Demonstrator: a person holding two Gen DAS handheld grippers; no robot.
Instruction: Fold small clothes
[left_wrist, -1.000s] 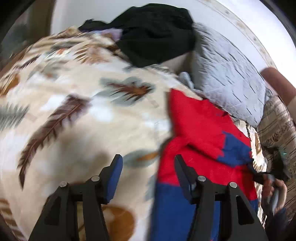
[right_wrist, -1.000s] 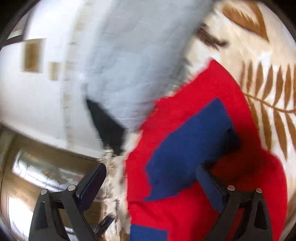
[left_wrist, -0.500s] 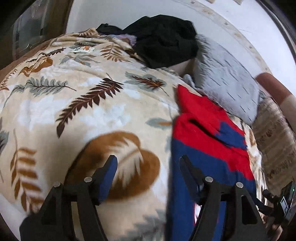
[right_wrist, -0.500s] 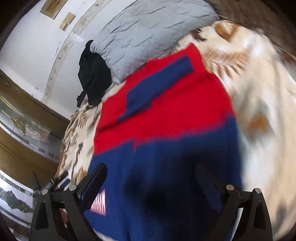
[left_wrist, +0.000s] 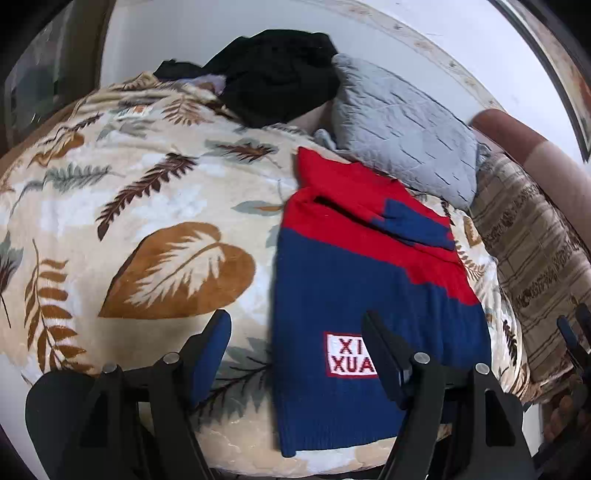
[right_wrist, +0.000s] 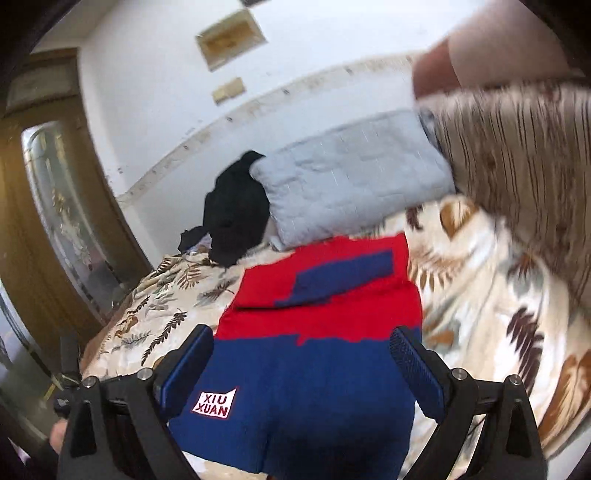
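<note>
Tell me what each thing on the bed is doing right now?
Sweater: lying flat on the blanket, sleeves folded in, nothing holding it.
Left gripper: jaws opening, nothing between them.
Right gripper: open, above the sweater, not gripping.
Grey pillow: lying behind the sweater.
Black clothes: heaped up, unfolded.
Leaf blanket: spread over the bed.

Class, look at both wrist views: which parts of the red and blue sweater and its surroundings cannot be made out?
- Sweater patch text: left wrist view, last letters hidden behind a gripper finger.
- Sweater hem: right wrist view, cut off by the bottom edge.
- Striped cushion: right wrist view, blurred.
- Black garment: its type is unclear, crumpled.
</note>
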